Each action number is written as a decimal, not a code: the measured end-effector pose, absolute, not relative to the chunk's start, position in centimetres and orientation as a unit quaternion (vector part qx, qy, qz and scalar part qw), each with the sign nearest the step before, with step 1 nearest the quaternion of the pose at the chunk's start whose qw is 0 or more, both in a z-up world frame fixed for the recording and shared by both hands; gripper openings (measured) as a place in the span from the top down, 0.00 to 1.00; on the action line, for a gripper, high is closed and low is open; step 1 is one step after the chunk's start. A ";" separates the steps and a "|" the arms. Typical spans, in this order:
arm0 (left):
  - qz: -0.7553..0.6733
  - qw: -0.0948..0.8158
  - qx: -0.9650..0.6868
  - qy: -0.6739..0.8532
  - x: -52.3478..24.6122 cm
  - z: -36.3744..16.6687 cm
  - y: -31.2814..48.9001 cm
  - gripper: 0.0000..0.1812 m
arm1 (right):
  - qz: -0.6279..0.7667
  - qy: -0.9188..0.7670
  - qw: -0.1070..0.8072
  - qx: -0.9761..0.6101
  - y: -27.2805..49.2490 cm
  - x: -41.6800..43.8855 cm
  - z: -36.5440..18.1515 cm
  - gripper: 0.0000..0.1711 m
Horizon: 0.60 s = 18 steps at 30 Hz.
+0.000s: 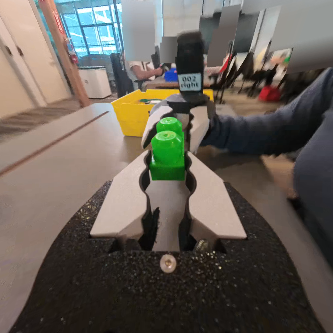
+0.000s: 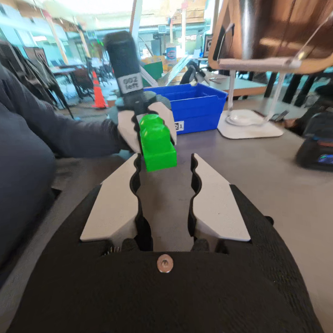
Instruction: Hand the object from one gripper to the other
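A green two-stud toy brick (image 1: 167, 158) is clamped at its near end between the tips of my left gripper (image 1: 168, 155), which is shut on it above the table. The right gripper faces it from the far side, its grey fingers (image 1: 155, 122) spread on either side of the brick's far stud. In the right wrist view my right gripper (image 2: 165, 155) is open and empty. The brick (image 2: 158, 149) sits just past its tips, closer to the left finger. Behind it the left gripper's fingers (image 2: 126, 129) hold the brick.
A yellow bin (image 1: 129, 115) stands on the grey table (image 1: 63, 180) behind the grippers. In the right wrist view there is a blue bin (image 2: 196, 108), a white stand base (image 2: 252, 129) and a black device (image 2: 315, 151) at the right. Dark sleeves (image 1: 261, 133) reach in from the sides. Left and right tips are no more than a few centimetres apart.
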<state>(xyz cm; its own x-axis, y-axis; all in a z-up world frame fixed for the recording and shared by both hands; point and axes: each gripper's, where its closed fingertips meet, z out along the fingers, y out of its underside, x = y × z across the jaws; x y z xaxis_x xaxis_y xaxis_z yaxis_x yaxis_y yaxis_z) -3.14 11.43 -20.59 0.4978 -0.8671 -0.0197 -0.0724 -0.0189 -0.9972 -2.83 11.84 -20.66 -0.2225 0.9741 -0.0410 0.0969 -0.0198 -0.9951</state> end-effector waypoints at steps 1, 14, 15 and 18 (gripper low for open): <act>-0.371 0.583 -0.632 0.351 -3.4 -20.3 11.5 0.81 | 0.533 -0.574 0.417 -0.460 11.6 -2.7 -20.4 0.69; -0.263 0.660 -0.654 0.260 -5.5 -20.4 15.1 0.52 | 0.492 -0.513 0.464 -0.528 14.2 -2.4 -18.3 0.80; -0.205 0.686 -0.656 0.240 -6.7 -20.4 15.9 0.55 | 0.457 -0.502 0.498 -0.540 15.1 -2.0 -17.6 0.80; -0.073 0.732 -0.648 0.199 -8.8 -20.5 16.9 0.63 | 0.326 -0.457 0.607 -0.563 17.2 -0.1 -16.0 0.80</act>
<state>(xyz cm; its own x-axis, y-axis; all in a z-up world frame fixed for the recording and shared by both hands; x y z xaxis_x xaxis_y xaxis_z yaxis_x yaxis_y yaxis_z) -8.79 16.93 -20.45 0.9102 -0.3642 -0.1973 -0.1515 0.1506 -0.9769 -0.14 17.21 -15.97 0.3705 0.9098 0.1871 0.1182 0.1536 -0.9810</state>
